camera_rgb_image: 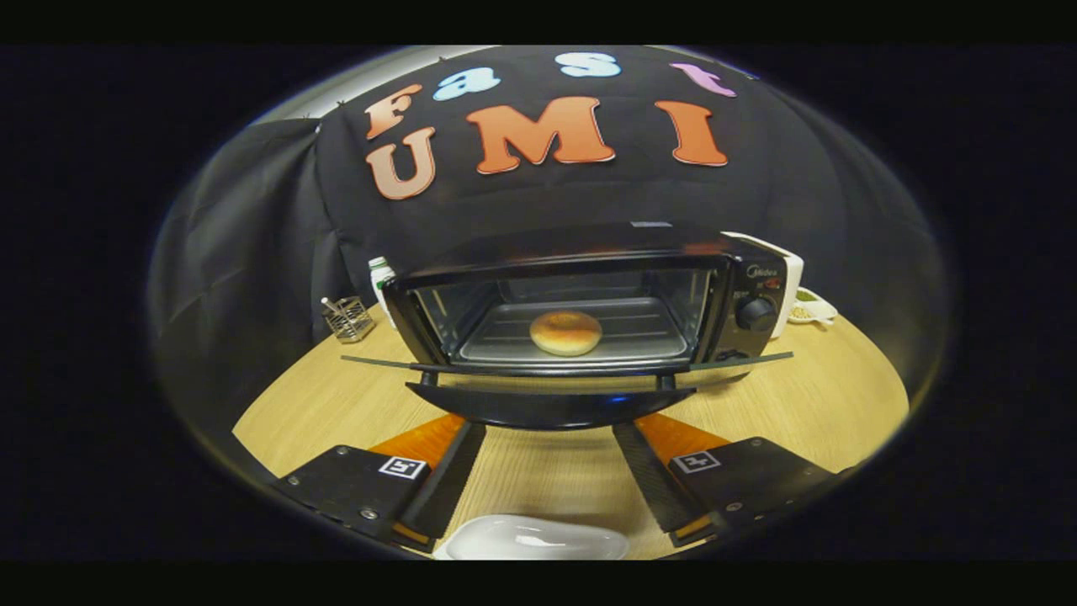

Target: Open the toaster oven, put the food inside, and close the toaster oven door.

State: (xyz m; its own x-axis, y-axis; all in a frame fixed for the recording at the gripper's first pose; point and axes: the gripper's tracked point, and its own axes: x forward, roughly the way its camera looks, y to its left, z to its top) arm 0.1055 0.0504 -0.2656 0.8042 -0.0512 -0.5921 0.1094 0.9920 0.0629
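A black toaster oven (pixel 761 273) stands on the wooden table (pixel 824 396) just ahead of me. Its glass door (pixel 471 364) hangs fully open and lies flat, with the curved handle (pixel 547 410) toward me. Inside, a round golden bun (pixel 565 332) rests on the metal tray (pixel 648 337). My gripper (pixel 549 427) is open, its fingers spread wide. Their tips reach the underside of the door handle, and I cannot tell whether they touch it. An empty white plate (pixel 534 539) lies on the table between the finger bases.
Left of the oven stand a small wire holder (pixel 349 318) and a white bottle (pixel 380 276). Behind its right side are a white appliance (pixel 793 278) and a small dish (pixel 812 307). The oven's knob (pixel 755 313) faces me.
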